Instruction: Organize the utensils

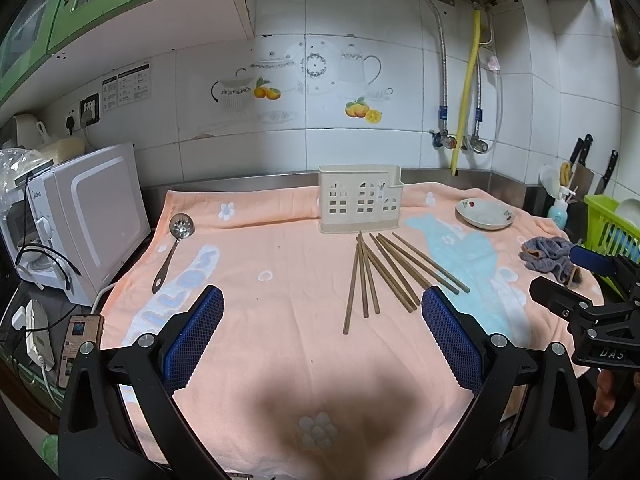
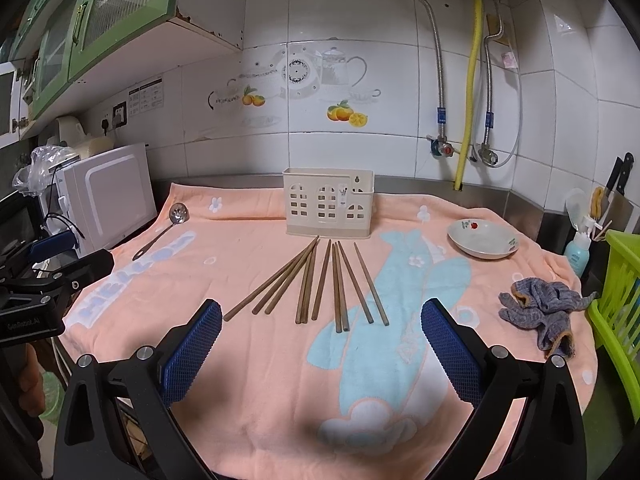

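Both hand-held grippers hang above the near edge of the worktop, released and holding nothing — the left hand-held gripper (image 1: 322,312) and the right hand-held gripper (image 2: 320,320) each show blue pads spread wide. The wooden chopsticks (image 2: 320,284) lie fanned out on the peach towel (image 2: 280,380), their far tips gathered just in front of the cream utensil holder (image 2: 328,208), which stands upright near the wall. A slotted ladle (image 1: 172,248) lies apart at the towel's left side. A shallow bowl (image 2: 482,240) sits to the right; nearer, a grey rag (image 2: 540,312) — perhaps a glove.
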The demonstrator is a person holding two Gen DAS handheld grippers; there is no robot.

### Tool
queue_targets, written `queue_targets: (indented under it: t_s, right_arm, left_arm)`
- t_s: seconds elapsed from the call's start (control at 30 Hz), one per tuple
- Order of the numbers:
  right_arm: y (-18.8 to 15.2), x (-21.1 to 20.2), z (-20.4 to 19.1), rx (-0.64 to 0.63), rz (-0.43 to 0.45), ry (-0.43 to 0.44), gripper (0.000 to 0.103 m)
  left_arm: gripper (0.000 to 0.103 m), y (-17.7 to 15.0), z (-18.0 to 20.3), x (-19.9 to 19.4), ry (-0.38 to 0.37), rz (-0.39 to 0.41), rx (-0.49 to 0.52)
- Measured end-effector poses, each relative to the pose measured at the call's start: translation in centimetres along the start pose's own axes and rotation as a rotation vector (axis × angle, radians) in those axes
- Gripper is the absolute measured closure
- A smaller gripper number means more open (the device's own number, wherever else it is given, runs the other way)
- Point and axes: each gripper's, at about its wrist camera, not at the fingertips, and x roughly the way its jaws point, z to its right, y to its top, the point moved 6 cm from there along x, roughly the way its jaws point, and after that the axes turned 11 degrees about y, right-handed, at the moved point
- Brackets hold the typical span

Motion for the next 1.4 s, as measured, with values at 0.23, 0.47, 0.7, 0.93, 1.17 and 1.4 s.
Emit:
queue_targets:
  t_s: [0.23,0.47,0.7,0.93,1.17,1.4]
  right_arm:
    - [-0.1,0.4,0.2,0.002,-0.010,-0.001,0.006]
    - [-0.2,1.0,0.3,0.005,-0.024,-0.003,0.006]
    - [-0.3,1.6,0.5,0.012,-0.036,-0.002,0.006]
    - [-0.6,2.5,0.7,0.017,-0.054,0.002,0.006]
    - [-0.7,3.6,1.0,0.023,-0.077,0.002,0.006]
    - [-1.1,4.6,1.4,0.031,-0.097,0.004,0.006]
  left_arm:
    - [0.005,-0.1,-0.1,0.4,-0.002,-0.012,-0.002]
    - [0.005,-0.1,-0.1,1.0,-0.006,-0.027,-0.002]
    - [0.005,-0.1,0.1,1.6,-0.017,-0.040,0.001]
    - [0.005,-0.3,0.3,2.4,-0.024,-0.060,0.001]
    - [0.005,-0.6,0.5,3.4,-0.026,-0.080,0.004]
    - [0.005,-0.9,0.5,4.5,-0.027,-0.107,0.004]
